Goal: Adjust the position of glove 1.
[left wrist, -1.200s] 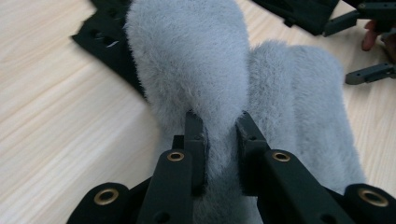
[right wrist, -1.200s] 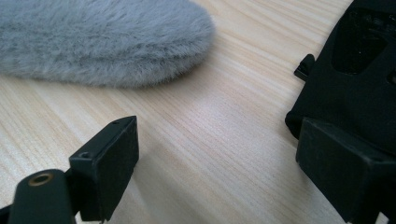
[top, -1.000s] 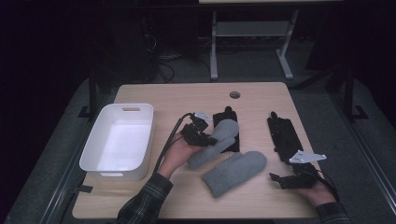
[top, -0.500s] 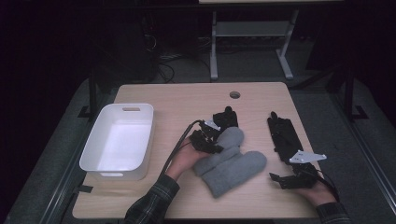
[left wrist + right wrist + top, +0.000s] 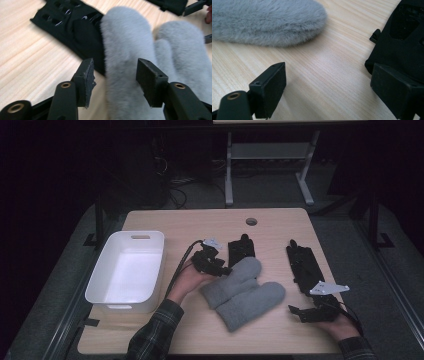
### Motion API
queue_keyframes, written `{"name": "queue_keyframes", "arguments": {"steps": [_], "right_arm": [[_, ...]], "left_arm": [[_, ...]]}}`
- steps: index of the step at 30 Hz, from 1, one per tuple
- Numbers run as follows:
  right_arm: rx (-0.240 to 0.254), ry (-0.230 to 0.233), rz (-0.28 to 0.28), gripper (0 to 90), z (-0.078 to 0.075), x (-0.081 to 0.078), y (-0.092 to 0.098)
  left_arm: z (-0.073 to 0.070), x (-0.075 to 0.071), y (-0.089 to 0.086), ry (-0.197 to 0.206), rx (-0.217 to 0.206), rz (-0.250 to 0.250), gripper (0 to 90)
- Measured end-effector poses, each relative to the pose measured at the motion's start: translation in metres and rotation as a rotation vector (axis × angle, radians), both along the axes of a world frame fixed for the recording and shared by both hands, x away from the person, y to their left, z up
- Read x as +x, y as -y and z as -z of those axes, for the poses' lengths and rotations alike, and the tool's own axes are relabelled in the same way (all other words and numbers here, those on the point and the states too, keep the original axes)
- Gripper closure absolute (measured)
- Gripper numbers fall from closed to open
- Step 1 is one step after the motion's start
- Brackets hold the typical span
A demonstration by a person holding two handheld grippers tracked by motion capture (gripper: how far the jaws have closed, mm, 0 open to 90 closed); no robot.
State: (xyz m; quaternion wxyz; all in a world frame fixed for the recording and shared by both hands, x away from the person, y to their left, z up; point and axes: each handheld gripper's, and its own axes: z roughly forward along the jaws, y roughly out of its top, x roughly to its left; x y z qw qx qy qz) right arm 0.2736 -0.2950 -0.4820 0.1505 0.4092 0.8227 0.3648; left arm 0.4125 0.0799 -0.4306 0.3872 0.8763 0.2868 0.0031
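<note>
Two grey furry mittens lie side by side mid-table, the upper mitten (image 5: 240, 277) partly overlapping the lower mitten (image 5: 252, 302). My left gripper (image 5: 220, 268) sits at the upper mitten's left edge. Its jaws have just been opening. In the left gripper view the left gripper (image 5: 113, 67) stands open over that mitten (image 5: 125, 42), with its pads clear of the fur. A black glove (image 5: 241, 250) lies partly under the mitten's tip. Near the front right, my right gripper (image 5: 297, 312) rests open, with bare table between its jaws (image 5: 329, 72).
A white bin (image 5: 122, 301) stands at the table's left. A second black glove (image 5: 304, 267) lies on the right, close to the right gripper (image 5: 407, 37). A round cable hole (image 5: 251, 221) sits near the far edge.
The left gripper carried the upper mitten rightward and down, laid it against the other mitten, and its jaws opened off it. The right gripper stayed put.
</note>
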Motion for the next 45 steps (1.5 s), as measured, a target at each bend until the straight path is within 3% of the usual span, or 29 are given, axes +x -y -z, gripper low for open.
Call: {"name": "queue_keyframes", "arguments": {"steps": [3,8,14,17,18,23,26,28,29,33,36,38,39,41,42,45], "right_arm": [[0.004,0.0,0.002,13.1,0.0,0.0,0.0],[0.005,0.0,0.002,13.1,0.0,0.0,0.0],[0.003,0.001,0.001,13.1,0.0,0.0,0.0],[0.004,0.0,0.002,13.1,0.0,0.0,0.0],[0.004,0.0,0.002,13.1,0.0,0.0,0.0],[0.005,-0.002,0.003,13.1,0.0,0.0,0.0],[0.005,-0.001,0.003,13.1,0.0,0.0,0.0],[0.004,0.0,0.002,13.1,0.0,0.0,0.0],[0.004,0.0,0.002,13.1,0.0,0.0,0.0],[0.0,0.0,0.0,13.1,0.0,0.0,0.0],[-0.002,0.001,-0.001,13.1,0.0,0.0,0.0],[-0.002,0.001,-0.001,13.1,0.0,0.0,0.0],[-0.001,0.002,0.0,13.1,0.0,0.0,0.0],[-0.003,0.002,-0.001,13.1,0.0,0.0,0.0],[-0.003,0.002,-0.001,13.1,0.0,0.0,0.0],[-0.002,0.001,0.0,13.1,0.0,0.0,0.0]], "left_arm": [[0.013,0.004,0.001,-0.042,0.012,0.011,44.7],[0.02,0.002,0.005,-0.053,0.019,0.027,45.5],[0.024,0.002,0.007,-0.089,0.014,0.079,69.6],[0.025,0.0,0.009,-0.089,0.03,0.087,88.6],[0.025,0.0,0.009,-0.092,0.034,0.092,89.4],[0.018,-0.001,0.007,-0.084,0.021,0.078,89.6],[0.008,-0.002,-0.002,-0.052,0.003,0.033,87.9],[0.007,-0.001,-0.006,-0.071,-0.01,0.021,73.5],[0.006,-0.001,-0.013,-0.088,-0.031,0.02,69.0],[0.005,-0.005,-0.017,-0.107,-0.032,0.033,51.6],[0.004,-0.009,-0.018,-0.098,-0.011,0.037,46.1],[0.009,-0.009,-0.018,-0.126,0.0,0.044,44.1],[0.018,-0.007,-0.017,-0.156,-0.005,0.052,44.2],[0.021,-0.007,-0.016,-0.169,-0.007,0.057,49.1],[0.024,-0.007,-0.014,-0.193,-0.016,0.075,55.8],[0.023,-0.009,-0.012,-0.182,0.003,0.094,75.6]]}}
